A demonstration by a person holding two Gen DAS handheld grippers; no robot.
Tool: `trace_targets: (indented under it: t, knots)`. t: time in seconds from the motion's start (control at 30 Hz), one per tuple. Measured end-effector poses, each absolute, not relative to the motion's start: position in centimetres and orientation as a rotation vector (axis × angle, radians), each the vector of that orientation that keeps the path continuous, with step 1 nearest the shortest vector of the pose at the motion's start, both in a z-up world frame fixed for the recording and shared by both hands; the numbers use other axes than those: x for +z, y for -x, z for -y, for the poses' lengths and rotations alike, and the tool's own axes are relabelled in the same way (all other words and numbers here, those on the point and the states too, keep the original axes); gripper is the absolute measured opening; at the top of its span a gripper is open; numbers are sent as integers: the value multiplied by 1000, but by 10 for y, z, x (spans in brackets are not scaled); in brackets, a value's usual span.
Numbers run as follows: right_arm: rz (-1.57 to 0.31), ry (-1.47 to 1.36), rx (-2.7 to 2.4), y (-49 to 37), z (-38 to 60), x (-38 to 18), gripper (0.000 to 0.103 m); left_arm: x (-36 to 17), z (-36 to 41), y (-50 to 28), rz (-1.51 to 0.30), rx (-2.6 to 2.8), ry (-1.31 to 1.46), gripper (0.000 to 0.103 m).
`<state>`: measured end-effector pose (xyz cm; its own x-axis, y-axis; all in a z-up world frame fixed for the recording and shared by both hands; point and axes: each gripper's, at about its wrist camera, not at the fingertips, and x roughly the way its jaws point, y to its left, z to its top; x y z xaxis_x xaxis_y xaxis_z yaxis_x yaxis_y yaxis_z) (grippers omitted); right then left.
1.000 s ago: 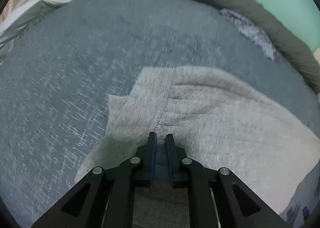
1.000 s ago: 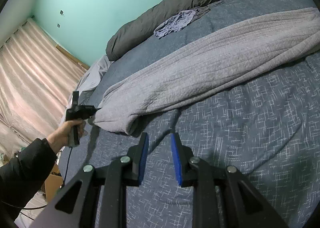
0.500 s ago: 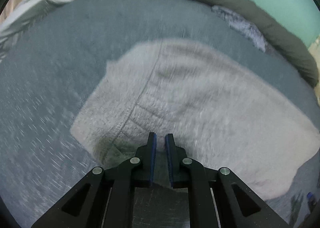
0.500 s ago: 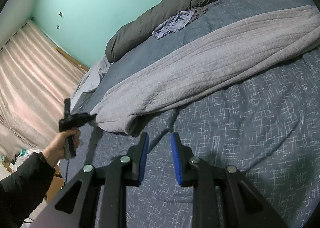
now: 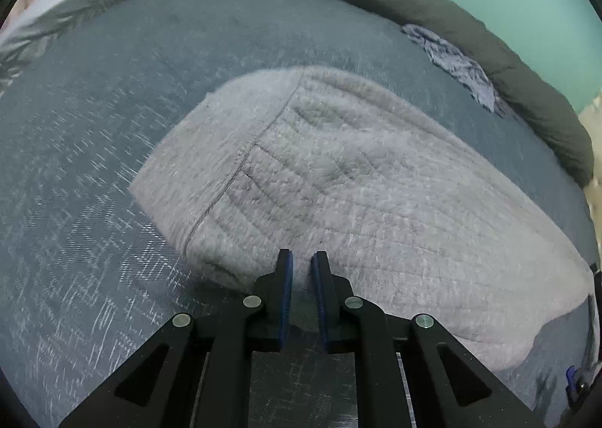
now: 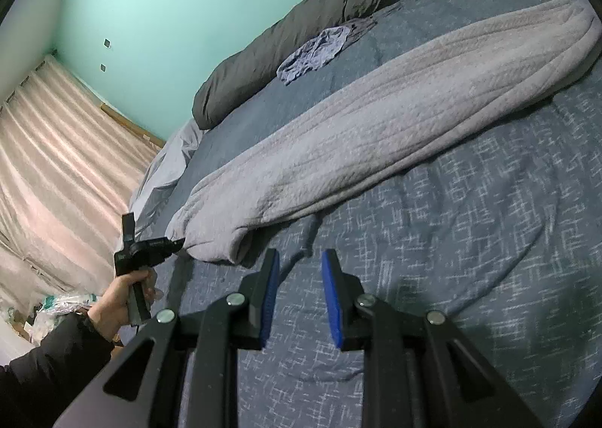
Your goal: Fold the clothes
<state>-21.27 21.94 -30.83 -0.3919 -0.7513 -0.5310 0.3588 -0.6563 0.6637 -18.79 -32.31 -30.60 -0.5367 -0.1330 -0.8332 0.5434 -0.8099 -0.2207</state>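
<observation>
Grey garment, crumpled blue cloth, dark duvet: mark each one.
Grey garment (image 6: 376,119), right wrist view, middle of its quilted top.
Crumpled blue cloth (image 6: 314,52), right wrist view, its centre.
Dark duvet (image 6: 338,3), right wrist view, rolled middle.

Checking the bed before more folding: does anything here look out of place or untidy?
Yes. A small blue-grey garment lies crumpled against the dark duvet roll, apart from the long grey garment being folded. The left gripper pinches that grey garment's edge.

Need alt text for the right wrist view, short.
A long, quilted light-grey garment lies across a blue patterned bedspread; the left gripper, held in a hand, pinches its near end. The right gripper hovers empty in the foreground.
</observation>
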Motion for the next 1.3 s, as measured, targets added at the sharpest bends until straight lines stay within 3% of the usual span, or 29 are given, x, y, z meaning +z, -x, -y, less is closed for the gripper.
trace_targets:
  t: [0.2,0.3,0.5,0.7,1.07,1.3]
  knots:
    - [622,-1130,-2088,216,-226,-313,23,-303,299,194,-618,-2416,-1214,16]
    - [629,-1136,-2085,216,-227,-314,23,-315,306,193,-708,-2374,-1214,16]
    - [646,-1137,-2097,220,-233,-315,23,-293,274,181,-718,-2449,-1112,17]
    - [667,-1154,-2107,223,-241,-321,23,-287,219,178,-803,-2562,-1086,34]
    - [687,-1190,-2138,230,-253,-330,28,-304,179,197,-690,-2632,-1143,35]
    - [717,-1204,-2184,238,-268,-329,34,-315,163,204,-647,-2647,-1192,44]
